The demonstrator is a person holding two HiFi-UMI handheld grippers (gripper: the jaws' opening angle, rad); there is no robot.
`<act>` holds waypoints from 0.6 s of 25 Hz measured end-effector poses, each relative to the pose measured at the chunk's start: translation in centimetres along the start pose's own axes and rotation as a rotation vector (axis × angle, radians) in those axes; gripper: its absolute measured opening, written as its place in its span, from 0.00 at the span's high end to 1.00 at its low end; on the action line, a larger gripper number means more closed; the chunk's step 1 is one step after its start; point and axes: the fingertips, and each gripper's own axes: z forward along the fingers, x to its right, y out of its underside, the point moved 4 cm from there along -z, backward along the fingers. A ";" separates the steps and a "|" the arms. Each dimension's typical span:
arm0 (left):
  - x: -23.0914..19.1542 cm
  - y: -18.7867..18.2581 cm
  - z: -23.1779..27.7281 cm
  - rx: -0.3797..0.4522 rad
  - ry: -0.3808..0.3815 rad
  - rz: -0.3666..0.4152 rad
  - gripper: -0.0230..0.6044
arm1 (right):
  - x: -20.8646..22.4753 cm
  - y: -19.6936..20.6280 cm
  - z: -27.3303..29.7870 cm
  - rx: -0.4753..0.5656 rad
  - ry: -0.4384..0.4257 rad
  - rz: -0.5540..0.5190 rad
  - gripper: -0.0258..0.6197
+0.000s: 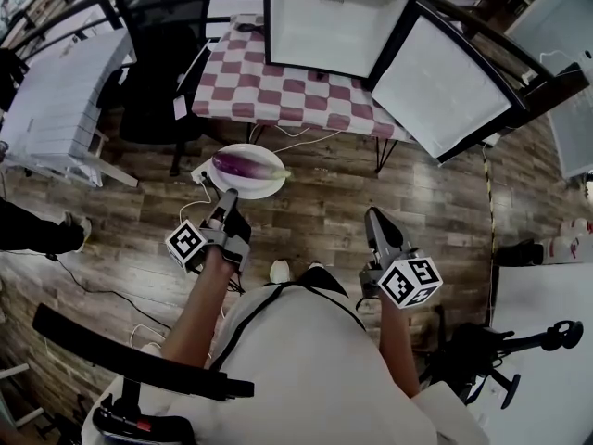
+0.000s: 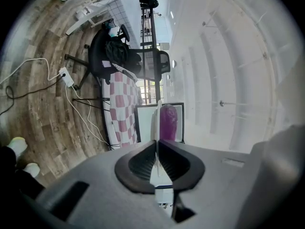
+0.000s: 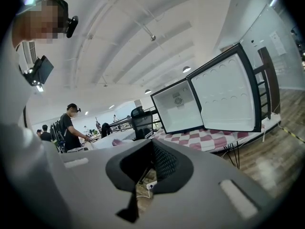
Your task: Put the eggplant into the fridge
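The left gripper (image 1: 225, 196) has its jaws clenched on the near rim of a white plate (image 1: 264, 182). In the left gripper view the rim shows edge-on as a thin white line pinched between the pads. The eggplant (image 1: 245, 165) lies on that plate, above the wooden floor (image 1: 315, 211) and short of the bench (image 1: 278, 91) with the checked cloth. The open fridge (image 1: 334, 21) stands on the bench with its door (image 1: 443, 83) swung out to the right.

The right gripper (image 1: 373, 216) is held beside the left one. Its jaws look pressed together with nothing between them.

Only the head view gives the plate's full face and the whole eggplant. The left gripper view reduces the eggplant to a purple strip just beside the plate edge, with the fridge straight behind it. The right gripper view shows neither plate nor eggplant. It adds the fridge's empty white interior from the side and a person (image 3: 70, 125) standing far off in the room.
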 end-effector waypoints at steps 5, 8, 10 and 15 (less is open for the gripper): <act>-0.1 -0.5 -0.2 -0.005 -0.001 -0.004 0.92 | -0.4 0.1 0.1 -0.002 0.007 0.000 0.95; -0.2 -0.7 0.1 -0.011 -0.005 0.000 0.93 | -0.4 0.2 0.5 -0.002 0.008 0.004 0.95; -0.2 -0.7 0.3 -0.014 -0.003 0.005 0.92 | -0.4 0.4 0.5 -0.008 0.009 0.007 0.95; -0.3 -0.5 1.3 -0.020 -0.006 0.011 0.92 | 0.4 0.4 0.8 -0.021 0.015 0.006 0.95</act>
